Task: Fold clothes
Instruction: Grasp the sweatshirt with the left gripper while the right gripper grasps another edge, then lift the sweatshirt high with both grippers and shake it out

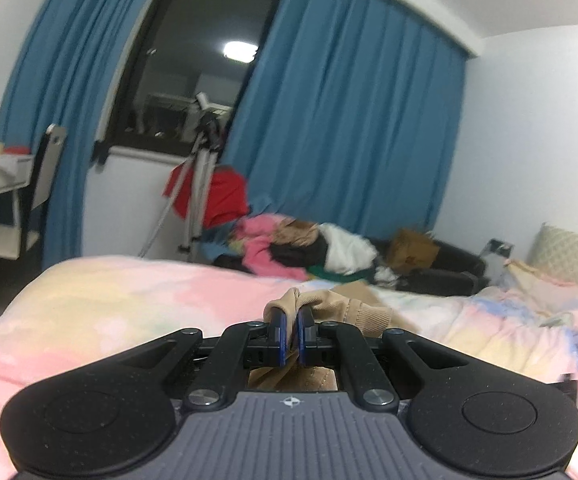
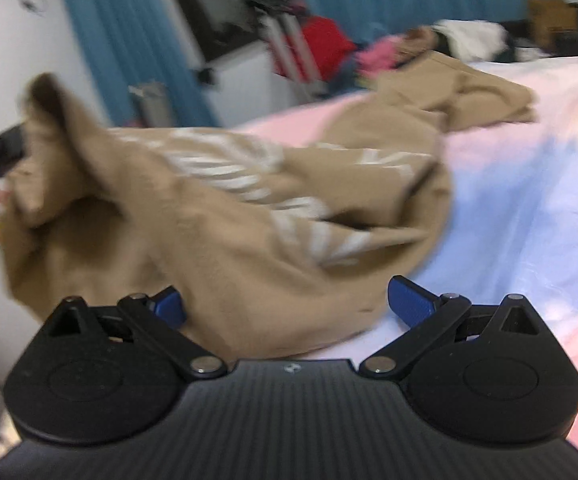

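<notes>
So we've got the left gripper [image 1: 292, 330] clamped tight on a bunched bit of the tan sweater [image 1: 331, 306], blue pads [image 1: 280, 336] almost touching with fabric poking out above and below them. A ribbed cuff [image 1: 371, 314] sits just right of the pads. The right gripper [image 2: 291, 302] has its jaws spread wide and isn't pinching anything, though the sweater [image 2: 225, 216] lies right in front of it, with fabric reaching down between the two fingers [image 2: 411, 300].

From the right wrist view we can see most of the sweater sprawled across the bed [image 2: 529, 184], crumpled, with a white print [image 2: 249, 176] on it that's too blurry to read. Its left end is raised up off the bed, and another part trails off toward the far edge.

The bed has a pastel pink, yellow and blue cover. Past it we see a pile of clothes [image 1: 301, 248], a tripod [image 1: 197, 184] with something red [image 1: 221, 196] behind it, blue curtains [image 1: 341, 120] and a dark window [image 1: 193, 64]. Both views are a bit smeared
</notes>
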`<state>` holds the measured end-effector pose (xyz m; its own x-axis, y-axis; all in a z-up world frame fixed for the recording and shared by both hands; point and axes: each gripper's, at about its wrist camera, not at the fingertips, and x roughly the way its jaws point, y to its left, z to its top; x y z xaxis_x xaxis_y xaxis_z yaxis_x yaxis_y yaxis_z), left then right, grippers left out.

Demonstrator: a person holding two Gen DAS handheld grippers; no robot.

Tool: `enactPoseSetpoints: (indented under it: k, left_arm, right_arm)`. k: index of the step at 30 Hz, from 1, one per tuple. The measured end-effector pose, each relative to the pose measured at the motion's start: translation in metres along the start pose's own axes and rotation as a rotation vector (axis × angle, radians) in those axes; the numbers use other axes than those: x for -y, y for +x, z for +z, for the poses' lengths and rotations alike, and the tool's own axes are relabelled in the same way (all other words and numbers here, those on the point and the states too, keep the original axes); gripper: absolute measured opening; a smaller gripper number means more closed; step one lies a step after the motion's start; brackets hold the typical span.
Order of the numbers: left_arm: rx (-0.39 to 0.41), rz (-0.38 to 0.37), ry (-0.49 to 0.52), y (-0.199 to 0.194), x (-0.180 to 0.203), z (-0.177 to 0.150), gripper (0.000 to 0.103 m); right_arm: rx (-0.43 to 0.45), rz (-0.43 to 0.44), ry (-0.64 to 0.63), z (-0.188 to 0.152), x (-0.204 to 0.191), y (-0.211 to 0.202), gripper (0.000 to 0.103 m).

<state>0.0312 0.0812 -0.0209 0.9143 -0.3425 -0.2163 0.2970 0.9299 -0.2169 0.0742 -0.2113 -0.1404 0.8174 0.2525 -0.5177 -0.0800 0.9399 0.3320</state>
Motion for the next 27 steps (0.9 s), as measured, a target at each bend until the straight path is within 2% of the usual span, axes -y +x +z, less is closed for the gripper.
enactPoseSetpoints:
  k: [3, 8, 10, 13, 15, 17, 19, 21, 24, 26, 27]
  left_arm:
    - [-0.021, -0.001, -0.05, 0.009, -0.013, 0.0, 0.006]
    - [-0.023, -0.028, -0.081, 0.016, -0.02, 0.004, 0.006]
    - [-0.026, -0.049, -0.088, 0.014, -0.022, 0.005, 0.006]
    - [-0.028, -0.087, -0.086, 0.012, -0.022, 0.007, 0.006]
    - [-0.034, -0.088, -0.069, 0.013, -0.019, 0.008, 0.006]
    - [-0.054, -0.07, -0.067, 0.017, -0.02, 0.006, 0.006]
    - [-0.095, -0.053, -0.065, 0.022, -0.021, 0.001, 0.006]
    - [-0.134, -0.035, -0.043, 0.027, -0.02, -0.006, 0.007]
    - [-0.183, -0.013, 0.002, 0.033, -0.017, -0.012, 0.012]
    - [-0.211, -0.003, 0.036, 0.034, -0.012, -0.014, 0.017]
    - [-0.218, 0.001, 0.057, 0.033, -0.009, -0.014, 0.024]
  right_arm:
    - [0.011, -0.077, 0.03, 0.0, 0.015, -0.004, 0.103]
    - [0.035, -0.13, 0.093, 0.008, 0.036, -0.019, 0.103]
    - [0.023, -0.123, 0.1, 0.008, 0.039, -0.017, 0.103]
    - [-0.081, -0.063, 0.115, 0.005, 0.04, 0.007, 0.103]
    - [-0.119, -0.047, 0.099, 0.003, 0.038, 0.022, 0.103]
    - [-0.079, -0.071, 0.046, 0.005, 0.033, 0.026, 0.081]
    - [0.008, -0.099, -0.006, 0.009, 0.029, 0.018, 0.044]
    - [0.105, -0.119, -0.038, 0.014, 0.026, 0.005, 0.026]
    - [0.2, -0.093, -0.027, 0.021, 0.026, -0.015, 0.013]
    - [0.241, -0.074, -0.048, 0.025, 0.024, -0.025, 0.011]
    - [0.258, -0.073, -0.065, 0.027, 0.022, -0.03, 0.01]
